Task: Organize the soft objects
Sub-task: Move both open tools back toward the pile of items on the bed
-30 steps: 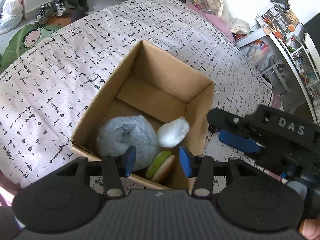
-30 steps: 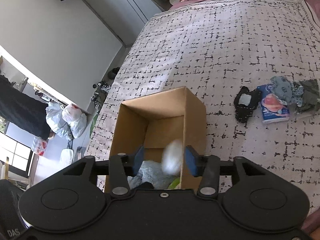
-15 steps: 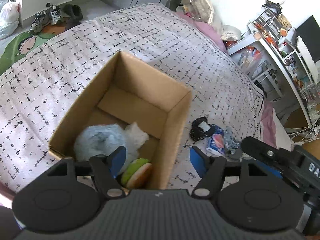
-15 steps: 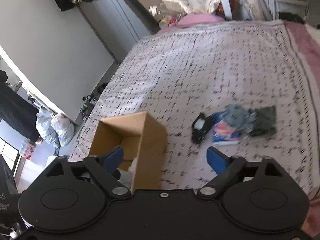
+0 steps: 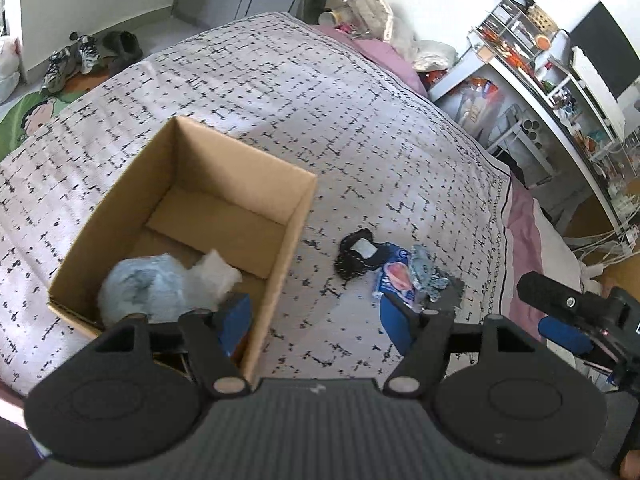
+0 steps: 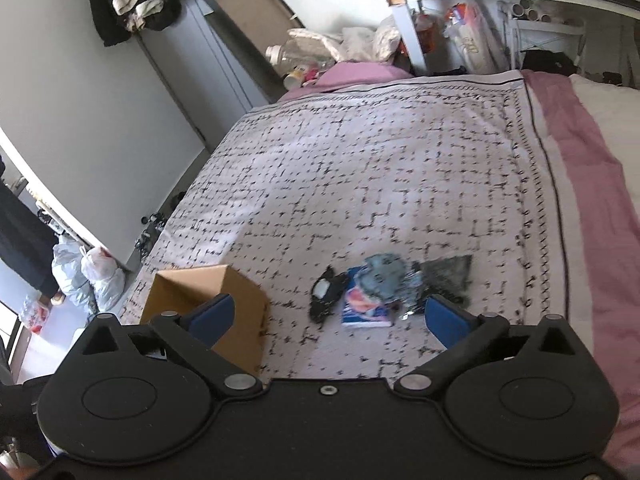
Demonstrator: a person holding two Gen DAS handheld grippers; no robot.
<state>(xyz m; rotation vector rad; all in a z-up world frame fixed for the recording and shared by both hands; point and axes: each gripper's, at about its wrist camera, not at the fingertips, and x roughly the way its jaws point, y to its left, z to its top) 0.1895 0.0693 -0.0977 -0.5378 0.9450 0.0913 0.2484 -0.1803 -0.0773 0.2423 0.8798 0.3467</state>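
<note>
An open cardboard box point(image 5: 276, 216) point(image 6: 236, 292) stands on the bed. Inside lie a fluffy blue-grey soft thing point(image 5: 140, 288) and a white crumpled bag point(image 5: 214, 276). To its right on the bedspread lie a black pouch point(image 5: 356, 258) point(image 6: 326, 294), a blue and pink tissue pack point(image 5: 394, 278) point(image 6: 366, 308), a blue-grey cloth point(image 5: 426, 278) point(image 6: 384, 278) and a dark grey cloth point(image 6: 446, 272). My left gripper point(image 5: 314, 326) is open and empty above the box's right wall. My right gripper point(image 6: 328, 316) is open and empty, above the pile; it shows at the right edge of the left wrist view point(image 5: 568, 320).
The patterned bedspread point(image 6: 380, 184) covers the bed, with pink bedding point(image 6: 580, 168) at its right. A cluttered white desk point(image 5: 532, 76) stands beyond the bed. Shoes point(image 5: 80, 56) lie on the floor far left. Plastic bags point(image 6: 92, 276) sit by the wall.
The white bag has dropped from my right gripper into the box. Both grippers opened wide and swung right, away from the box toward the pile on the bedspread.
</note>
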